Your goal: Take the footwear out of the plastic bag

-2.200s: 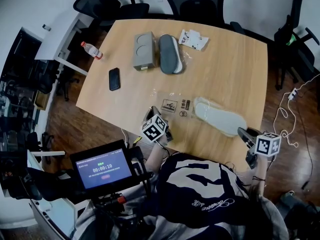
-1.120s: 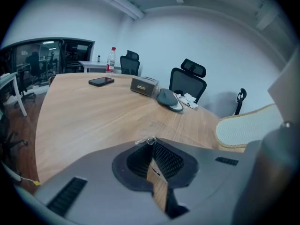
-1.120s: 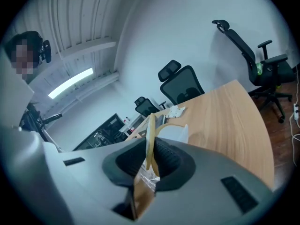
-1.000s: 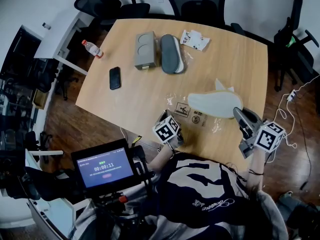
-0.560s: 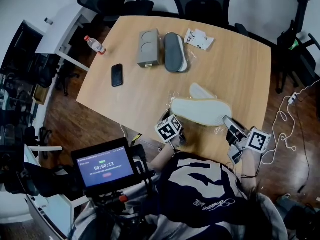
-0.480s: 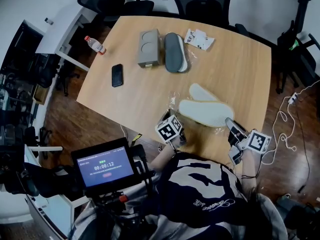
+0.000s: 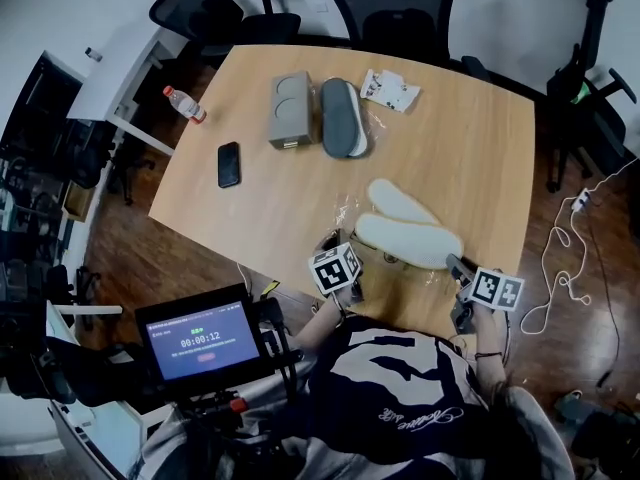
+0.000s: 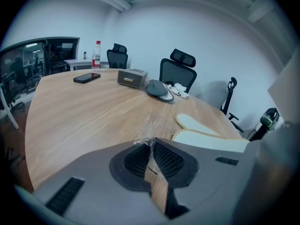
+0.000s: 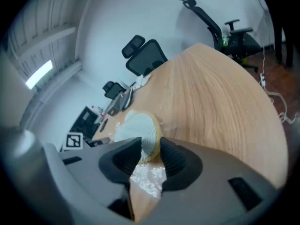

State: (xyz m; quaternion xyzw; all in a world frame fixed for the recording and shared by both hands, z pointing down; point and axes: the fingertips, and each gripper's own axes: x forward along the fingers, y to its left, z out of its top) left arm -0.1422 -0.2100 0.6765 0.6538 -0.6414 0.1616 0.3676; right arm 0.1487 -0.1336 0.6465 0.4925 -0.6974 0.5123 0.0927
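Two flat white slippers lie side by side near the table's front edge, the far one and the near one. My left gripper is shut on an edge of the clear plastic bag, pinned between its pads. The crumpled bag lies just left of the slippers. In the left gripper view both slippers show beyond the jaws. My right gripper is at the near slipper's heel. Its jaws are opening, with the heel still between them.
At the table's far side lie a grey box, dark grey footwear, a black phone and a white packet. Office chairs ring the table. A bottle stands on a side desk. A timer screen sits below.
The right gripper pulled a white slipper out of the bag and laid it beside the other one, then its jaws widened. The left gripper kept its hold on the bag.
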